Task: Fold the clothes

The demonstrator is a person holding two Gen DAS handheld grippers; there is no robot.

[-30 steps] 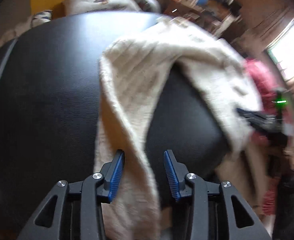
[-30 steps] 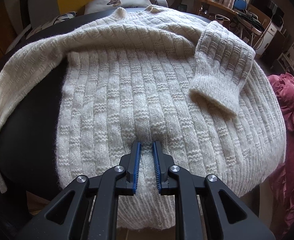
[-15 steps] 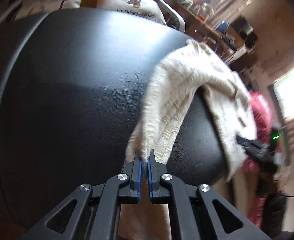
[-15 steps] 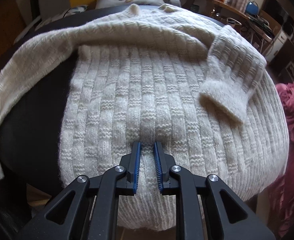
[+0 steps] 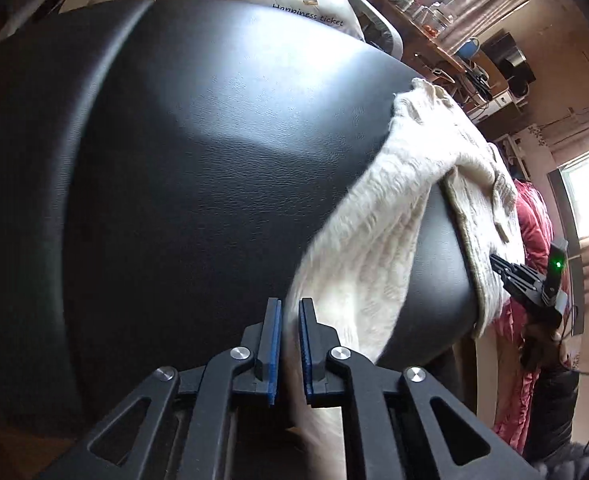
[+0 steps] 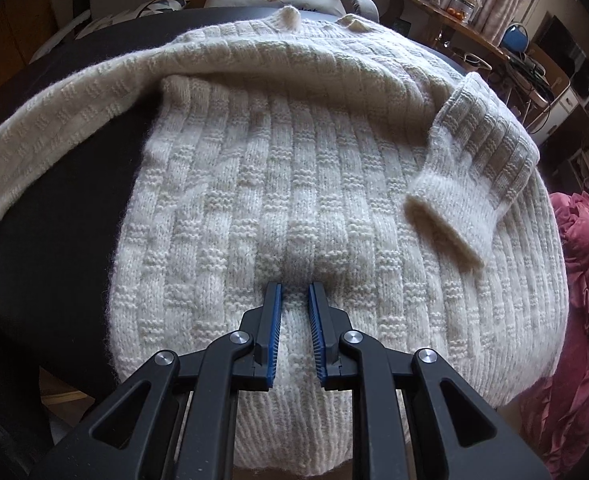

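A cream knitted sweater [image 6: 294, 184] lies spread on a black leather table [image 6: 54, 220]. Its right sleeve [image 6: 478, 172] is folded over the body; its left sleeve [image 6: 74, 116] stretches out to the left. My right gripper [image 6: 295, 292] is shut on the sweater's bottom hem near the table's front edge. In the left wrist view, my left gripper [image 5: 290, 308] is shut on the end of the left sleeve [image 5: 374, 240], which runs from the fingers up to the right across the black table [image 5: 194, 160]. The right gripper also shows in the left wrist view [image 5: 510, 272], at the sweater's hem.
A pink-red garment [image 6: 582, 300] lies to the right of the table. A chair with a printed cushion [image 5: 310, 4] stands behind the table. Wooden shelves with jars and clutter [image 6: 454, 4] are at the back right.
My left gripper closed on the left sleeve's end and has carried it to the left, away from the sweater's body. The right gripper stays put, shut on the hem.
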